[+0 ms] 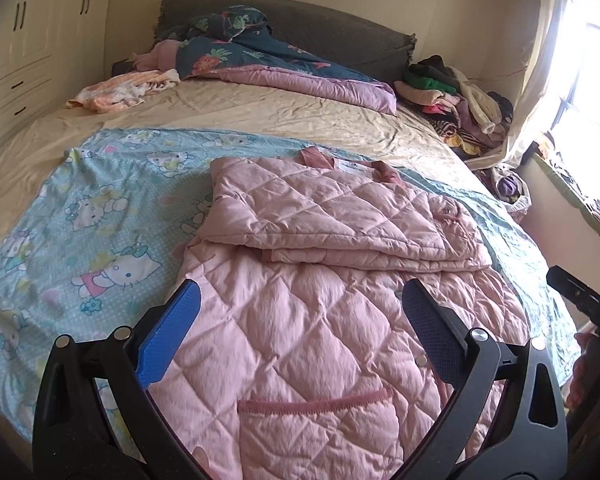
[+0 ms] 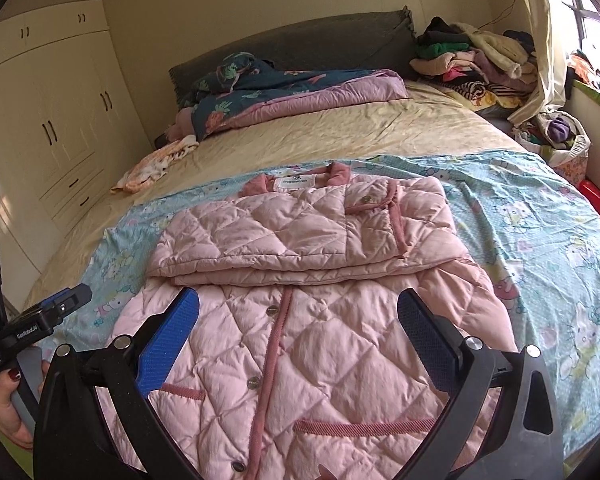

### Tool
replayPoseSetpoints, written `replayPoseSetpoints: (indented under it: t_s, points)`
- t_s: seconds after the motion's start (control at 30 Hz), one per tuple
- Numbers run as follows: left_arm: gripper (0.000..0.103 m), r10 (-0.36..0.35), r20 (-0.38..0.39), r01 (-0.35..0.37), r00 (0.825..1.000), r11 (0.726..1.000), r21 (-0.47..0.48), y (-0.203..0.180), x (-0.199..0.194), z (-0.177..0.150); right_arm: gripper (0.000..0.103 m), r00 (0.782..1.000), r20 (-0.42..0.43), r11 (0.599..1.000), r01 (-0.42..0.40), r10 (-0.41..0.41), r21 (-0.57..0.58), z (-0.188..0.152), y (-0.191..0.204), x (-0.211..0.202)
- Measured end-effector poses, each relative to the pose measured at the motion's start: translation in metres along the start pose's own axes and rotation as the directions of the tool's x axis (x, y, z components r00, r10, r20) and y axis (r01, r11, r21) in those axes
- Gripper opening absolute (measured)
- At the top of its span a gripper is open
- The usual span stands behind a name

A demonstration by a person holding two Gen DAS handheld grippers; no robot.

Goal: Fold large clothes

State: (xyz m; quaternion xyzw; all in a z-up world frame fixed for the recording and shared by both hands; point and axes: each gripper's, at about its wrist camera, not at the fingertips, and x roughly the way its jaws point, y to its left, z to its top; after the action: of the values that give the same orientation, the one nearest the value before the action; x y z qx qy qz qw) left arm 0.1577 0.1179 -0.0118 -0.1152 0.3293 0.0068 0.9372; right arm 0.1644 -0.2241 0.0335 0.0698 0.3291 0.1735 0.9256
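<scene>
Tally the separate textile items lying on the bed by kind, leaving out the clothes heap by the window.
Pink quilted jacket: 1
Cartoon-cat sheet: 1
Beige sheet: 1
Floral quilt: 1
Crumpled peach cloth: 1
Total: 5

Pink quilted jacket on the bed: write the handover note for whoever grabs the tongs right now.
Left tongs: open, empty, over the jacket's lower half.
Right tongs: open, empty, over the button placket.
Pink quilted jacket: lies front up on the cartoon cat sheet, collar toward the headboard.
Done: both sleeves are folded across the chest.
Left: fold the hem up toward the collar, probably one side per tongs, then smooth the bundle.
</scene>
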Motion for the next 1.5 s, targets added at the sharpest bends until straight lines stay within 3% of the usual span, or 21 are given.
replayPoseSetpoints:
  t_s: [0.53,0.93,1.5]
  points:
    - [0.094,-0.016,-0.014,0.016,1.000,0.998,0.055,-0.010,-0.013,-0.025,0.099,1.000,0.014,1.000,0.003,-0.003,0.010,-0.021,-0.013,-0.033]
    - [0.094,0.020,-0.018,-0.019,1.000,0.999,0.050,0.001,-0.019,-0.042,0.099,0.996,0.019,0.996,0.085,-0.086,0.021,-0.051,-0.039,-0.051]
    - [0.094,0.080,-0.046,-0.077,0.996,0.995,0.063,0.025,-0.025,-0.076,0.099,0.991,-0.005,0.991,0.136,-0.136,-0.002,-0.080,-0.058,-0.066]
